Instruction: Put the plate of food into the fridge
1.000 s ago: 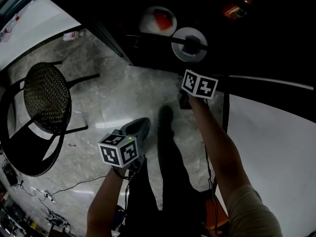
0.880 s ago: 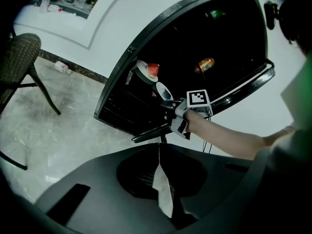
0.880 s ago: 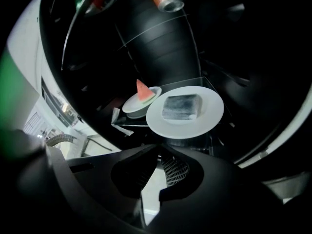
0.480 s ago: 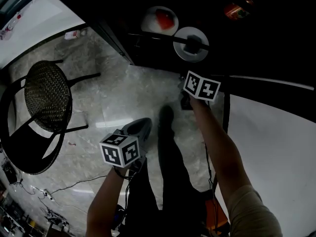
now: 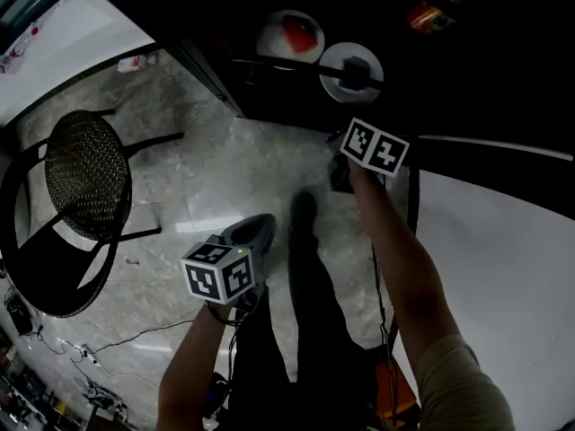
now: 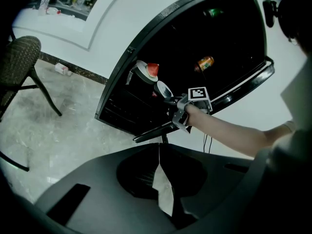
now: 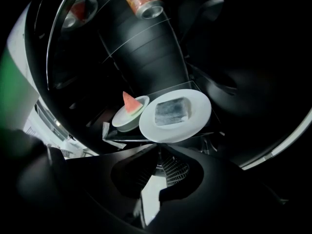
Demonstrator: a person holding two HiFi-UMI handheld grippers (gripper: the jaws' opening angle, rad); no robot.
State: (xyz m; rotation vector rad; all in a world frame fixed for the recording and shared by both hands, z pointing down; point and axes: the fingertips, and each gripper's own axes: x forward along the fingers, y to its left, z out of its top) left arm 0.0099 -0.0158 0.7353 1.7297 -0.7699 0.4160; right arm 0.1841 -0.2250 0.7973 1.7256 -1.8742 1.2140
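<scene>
At the far left the wicker chair stands on the marble floor, well apart from the work, exactly as it stood a second ago. The left tool hangs idle in front of the fridge with its jaws pressed together on nothing, and it too keeps its place. Further right, inside the dark fridge, the bowl with the watermelon slice is unmoved.

Just beside it is the one thing that differs, the plate with its grey block of food. It now lies a touch deeper in the fridge than a second ago. The right tool, clamped on the plate's near rim, is pushed forward with it, and its marker cube sits higher in the head view and is slightly rolled.

In the right gripper view the plate is over the glass shelf, close against the bowl. Whether its weight is fully on the shelf I cannot tell. The placing looks nearly done: what remains is probably to settle the plate, let go of the rim and draw the tool back without dragging the plate or bumping the bowl
</scene>
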